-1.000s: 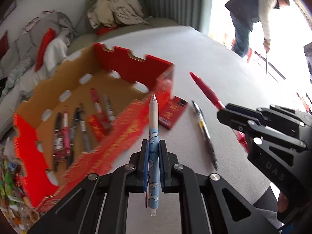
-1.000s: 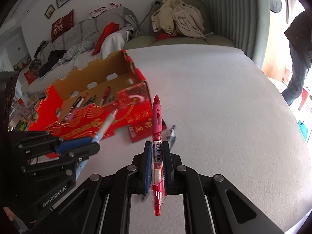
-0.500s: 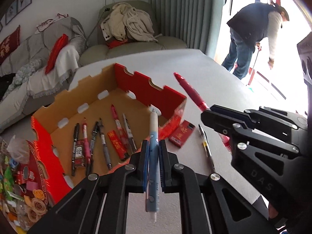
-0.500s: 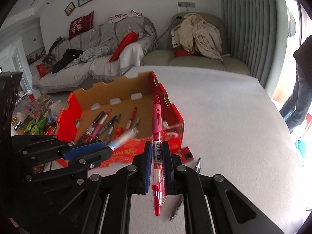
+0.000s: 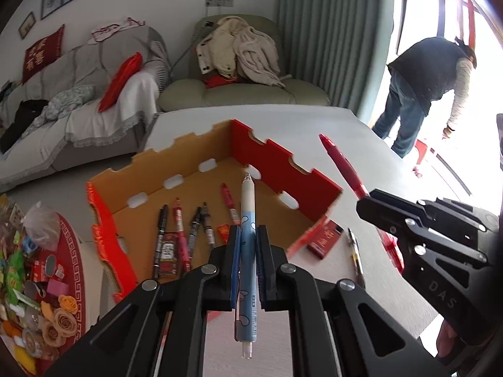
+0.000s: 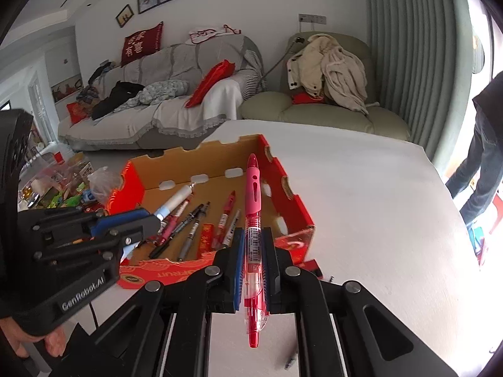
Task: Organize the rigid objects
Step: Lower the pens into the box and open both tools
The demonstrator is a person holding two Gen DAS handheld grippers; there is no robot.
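The blue pen (image 5: 246,245) is clamped in the left gripper (image 5: 245,267), the red pen (image 6: 254,245) in the right gripper (image 6: 253,270). Each should be carried over the near wall of the cardboard box (image 5: 283,169), lowered, and released lying alongside the pens (image 5: 185,232) inside.

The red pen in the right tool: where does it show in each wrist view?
Left wrist: red pen at right of centre, slanting up-left out of the right tool.
Right wrist: bottom centre, upright between the tool's pads.
Shared landmark: the red cardboard box holding pens.
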